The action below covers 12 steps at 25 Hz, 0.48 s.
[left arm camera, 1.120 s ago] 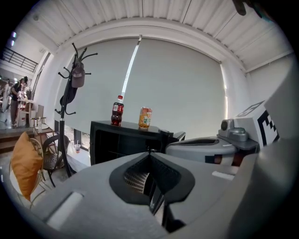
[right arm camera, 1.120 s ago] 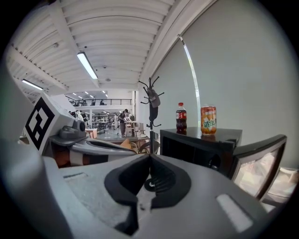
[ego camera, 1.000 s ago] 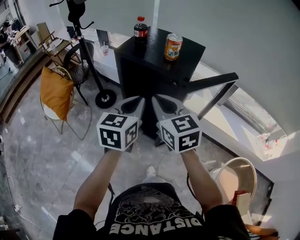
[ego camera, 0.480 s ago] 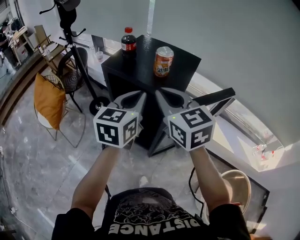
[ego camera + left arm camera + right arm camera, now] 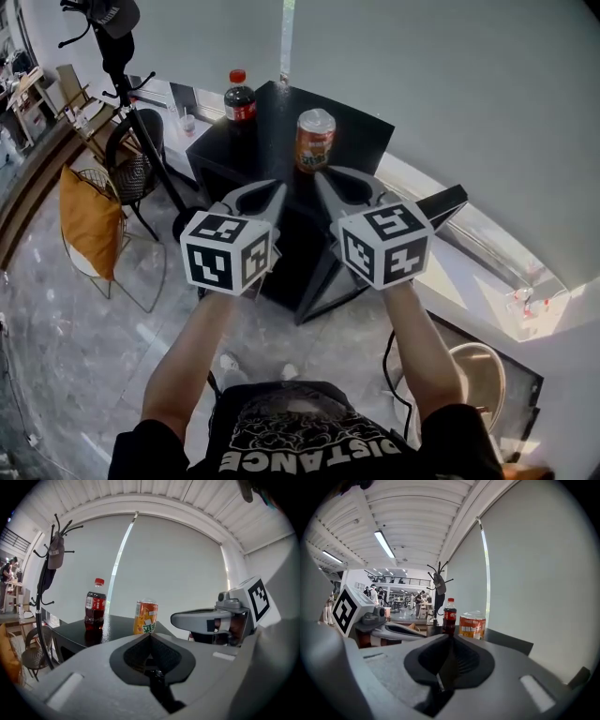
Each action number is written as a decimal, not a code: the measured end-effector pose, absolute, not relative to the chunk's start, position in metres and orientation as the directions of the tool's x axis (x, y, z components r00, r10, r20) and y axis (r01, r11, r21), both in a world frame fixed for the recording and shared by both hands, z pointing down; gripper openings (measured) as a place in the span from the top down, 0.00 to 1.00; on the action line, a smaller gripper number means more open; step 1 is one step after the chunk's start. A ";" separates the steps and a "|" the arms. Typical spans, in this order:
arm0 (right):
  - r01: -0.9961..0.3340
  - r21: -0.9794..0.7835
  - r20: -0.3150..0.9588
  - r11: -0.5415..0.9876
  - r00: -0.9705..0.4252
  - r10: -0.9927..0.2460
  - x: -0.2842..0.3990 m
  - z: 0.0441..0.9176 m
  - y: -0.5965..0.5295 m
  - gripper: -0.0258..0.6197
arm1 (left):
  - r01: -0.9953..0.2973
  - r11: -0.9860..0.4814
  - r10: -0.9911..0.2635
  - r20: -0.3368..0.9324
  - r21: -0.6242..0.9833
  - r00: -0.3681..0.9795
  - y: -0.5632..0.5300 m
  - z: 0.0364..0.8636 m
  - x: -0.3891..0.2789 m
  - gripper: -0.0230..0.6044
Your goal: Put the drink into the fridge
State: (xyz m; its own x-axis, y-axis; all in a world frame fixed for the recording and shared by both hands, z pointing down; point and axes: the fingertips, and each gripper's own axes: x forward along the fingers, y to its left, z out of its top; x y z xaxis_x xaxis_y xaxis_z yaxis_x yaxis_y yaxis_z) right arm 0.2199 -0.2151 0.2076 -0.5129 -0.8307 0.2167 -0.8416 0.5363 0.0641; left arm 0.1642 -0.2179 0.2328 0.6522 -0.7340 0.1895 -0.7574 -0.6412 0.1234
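Straight ahead of the shut, empty jaws of left gripper (image 5: 277, 188) and right gripper (image 5: 324, 177), orange can (image 5: 315, 139) stands upright on black fridge (image 5: 364, 137) top, cola bottle (image 5: 240, 98) farther left; judged best: open right jaws fully, then straddle can mid-body.

Can (image 5: 315, 139): orange with a silver lid, upright on the fridge top, just ahead of the right claw (image 5: 321, 174), not touching it.
Bottle (image 5: 239, 97): dark cola with a red cap and label, upright, farther off, ahead and left of the left claw (image 5: 280, 186).
Fridge (image 5: 270, 120): low black box below and ahead of both claws, its door (image 5: 441, 201) swung open on the right claw's side.
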 end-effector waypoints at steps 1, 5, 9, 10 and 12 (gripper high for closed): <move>-0.847 0.065 0.221 0.528 -0.504 -0.835 0.220 0.208 -0.220 0.93 | -0.752 -0.648 -0.729 0.188 0.121 0.659 -0.223 0.232 0.164 0.96; -0.880 0.060 0.224 0.472 -0.448 -0.865 0.222 0.205 -0.238 0.91 | -0.716 -0.688 -0.698 0.165 0.118 0.697 -0.243 0.224 0.159 0.96; -0.917 0.028 0.222 0.398 -0.382 -0.897 0.224 0.205 -0.249 0.81 | -0.656 -0.746 -0.641 0.148 0.113 0.754 -0.261 0.216 0.155 0.96; -0.927 0.022 0.225 0.375 -0.361 -0.905 0.224 0.205 -0.252 0.80 | -0.640 -0.760 -0.625 0.145 0.113 0.767 -0.266 0.214 0.154 0.96; -0.946 0.017 0.235 0.324 -0.311 -0.921 0.225 0.208 -0.259 0.77 | -0.604 -0.789 -0.588 0.145 0.112 0.796 -0.275 0.212 0.153 0.96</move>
